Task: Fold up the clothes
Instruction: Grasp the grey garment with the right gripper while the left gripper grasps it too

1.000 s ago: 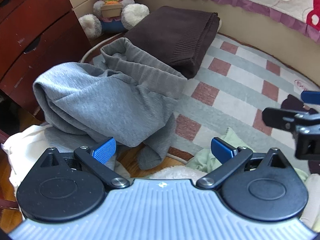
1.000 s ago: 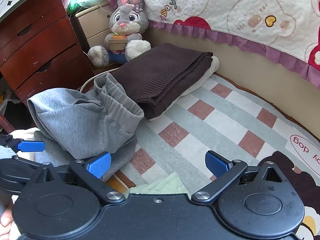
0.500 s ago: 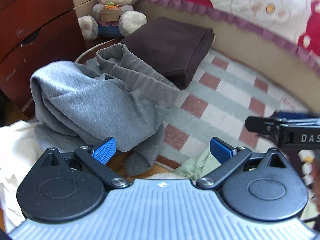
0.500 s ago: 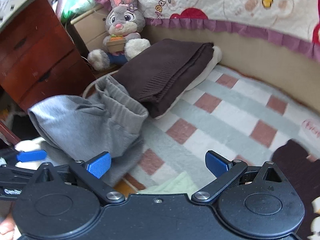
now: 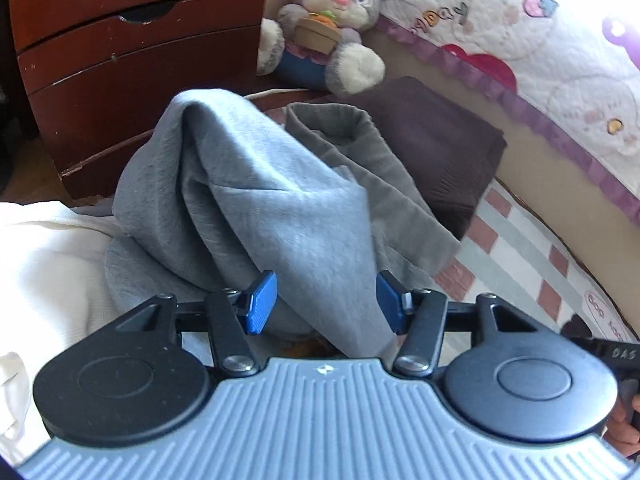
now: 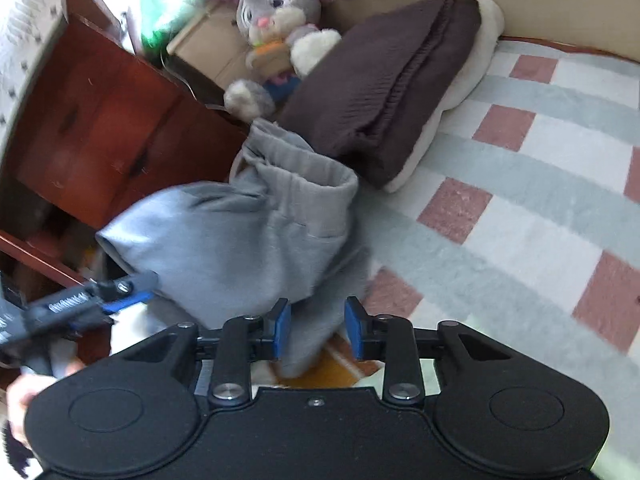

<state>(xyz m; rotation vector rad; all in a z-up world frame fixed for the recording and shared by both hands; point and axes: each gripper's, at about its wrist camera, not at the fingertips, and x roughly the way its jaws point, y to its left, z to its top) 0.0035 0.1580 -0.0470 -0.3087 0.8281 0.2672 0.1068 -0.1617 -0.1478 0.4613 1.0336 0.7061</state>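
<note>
Grey sweatpants [image 5: 256,200] heaped at the edge of the checked bed cover [image 6: 520,216], beside a folded brown garment [image 6: 384,80] (plush rabbit [image 5: 332,20] behind). Left gripper [image 5: 326,304] and right gripper [image 6: 314,326]: pads apart, grey cloth between them, not clamped.

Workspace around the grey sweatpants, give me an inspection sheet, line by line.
Surface: checked pink, white and pale green blanket, bare on the right.
Job's things: crumpled grey fleece sweatpants, unfolded, waistband open; folded dark brown knit garment beside them.
Clutter: grey plush rabbit; white cloth at left.
Grippers: left gripper open, grey fabric between the pads; right gripper open, narrower, around a hanging fold.
Cables: thin white cord near the dresser, course unclear.
Surroundings: dark red wooden dresser; cartoon-print quilt with purple trim.
</note>
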